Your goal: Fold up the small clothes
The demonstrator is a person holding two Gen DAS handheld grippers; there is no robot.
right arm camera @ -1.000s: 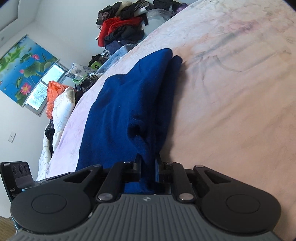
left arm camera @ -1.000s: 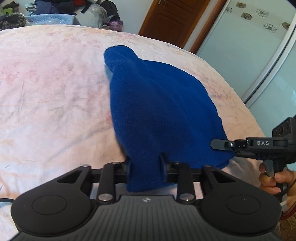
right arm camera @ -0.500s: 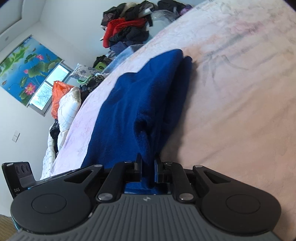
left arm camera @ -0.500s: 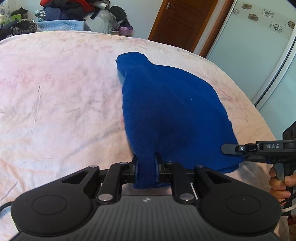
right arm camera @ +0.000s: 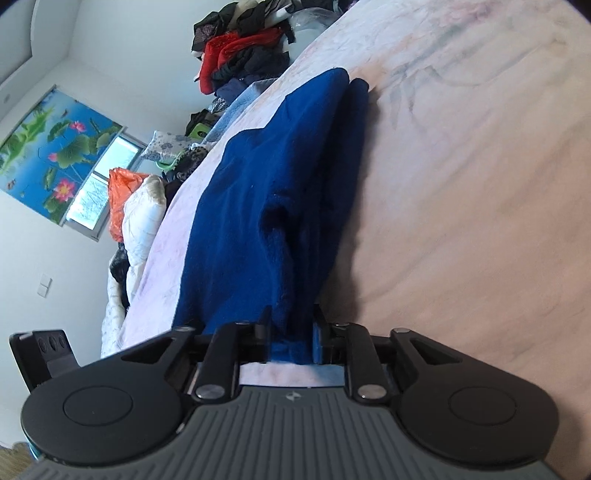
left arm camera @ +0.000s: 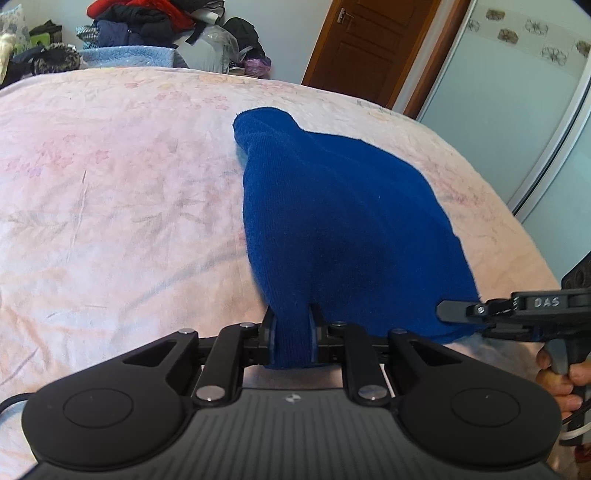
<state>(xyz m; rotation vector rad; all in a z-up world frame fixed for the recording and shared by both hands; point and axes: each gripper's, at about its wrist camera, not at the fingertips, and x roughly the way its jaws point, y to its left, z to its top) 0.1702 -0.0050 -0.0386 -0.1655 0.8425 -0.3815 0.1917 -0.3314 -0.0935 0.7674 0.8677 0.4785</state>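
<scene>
A dark blue knitted garment [left arm camera: 343, 221] lies folded lengthwise on the pale pink floral bedsheet [left arm camera: 110, 206], its narrow end pointing away. My left gripper [left arm camera: 291, 325] is shut on the near edge of the cloth, which bunches up between the pads. In the right wrist view the same blue garment [right arm camera: 266, 206] stretches away, and my right gripper [right arm camera: 290, 325] is shut on its other near corner. The right gripper's black finger [left arm camera: 458, 308] also shows in the left wrist view, at the garment's right corner, with a hand [left arm camera: 557, 380] on its grip.
A heap of clothes [left arm camera: 147, 26] is piled beyond the bed's far side, also seen as a clothes pile [right arm camera: 243, 48]. A brown door [left arm camera: 369, 44] and a pale sliding wardrobe [left arm camera: 517, 92] stand to the right. Pillows and an orange bag [right arm camera: 125, 199] lie by a window.
The left gripper's jaws have narrowed on the blue cloth, squeezing it into a thinner bunch. Both views tilted slightly, showing more of the room beyond; the garment lies as before.
</scene>
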